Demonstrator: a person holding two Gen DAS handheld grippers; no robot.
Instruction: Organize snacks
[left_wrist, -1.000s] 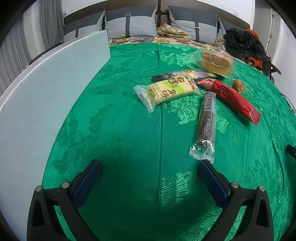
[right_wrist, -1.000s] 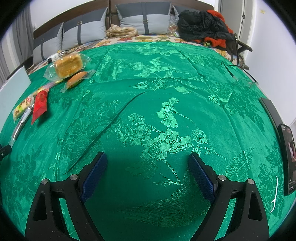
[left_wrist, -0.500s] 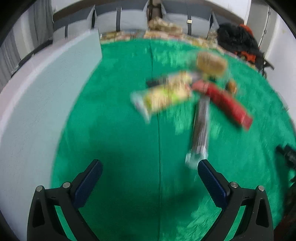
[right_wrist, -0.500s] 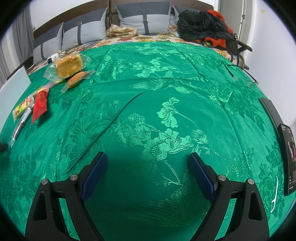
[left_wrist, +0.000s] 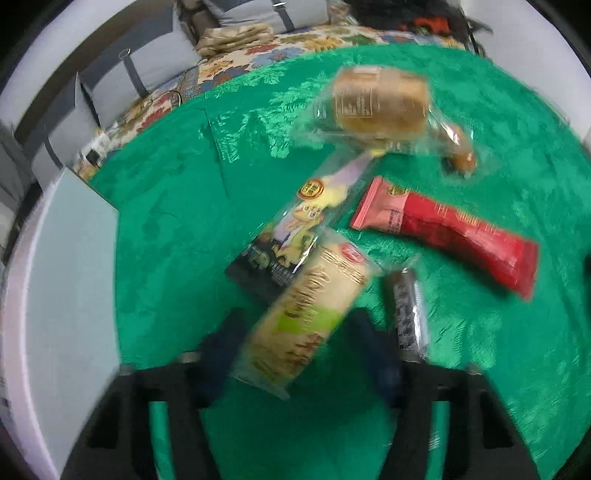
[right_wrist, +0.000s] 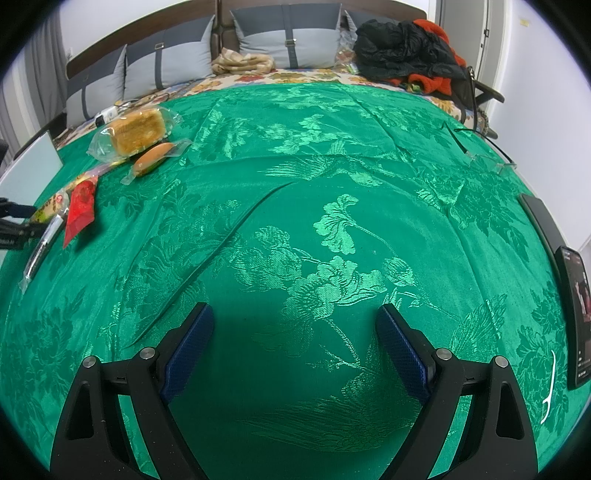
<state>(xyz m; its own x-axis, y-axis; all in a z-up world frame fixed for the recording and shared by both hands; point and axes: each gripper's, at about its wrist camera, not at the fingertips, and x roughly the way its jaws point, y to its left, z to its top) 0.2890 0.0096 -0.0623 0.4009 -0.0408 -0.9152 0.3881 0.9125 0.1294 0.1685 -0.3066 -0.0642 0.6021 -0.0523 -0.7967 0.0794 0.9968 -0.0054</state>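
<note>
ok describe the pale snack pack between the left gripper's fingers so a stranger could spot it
On the green cloth, find the snack cluster by the left gripper. The cream rice cracker pack lies between its closing jaws. Only it has a lime-green band.

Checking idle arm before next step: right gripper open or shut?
Open. The right gripper has its two blue pads wide apart over bare green cloth, with nothing between them.

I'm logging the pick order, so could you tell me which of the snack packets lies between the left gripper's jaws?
The cream and green cracker packet. It alone lies between the left gripper jaws, which have just been closing; the red packet and dark bar lie outside them.
</note>
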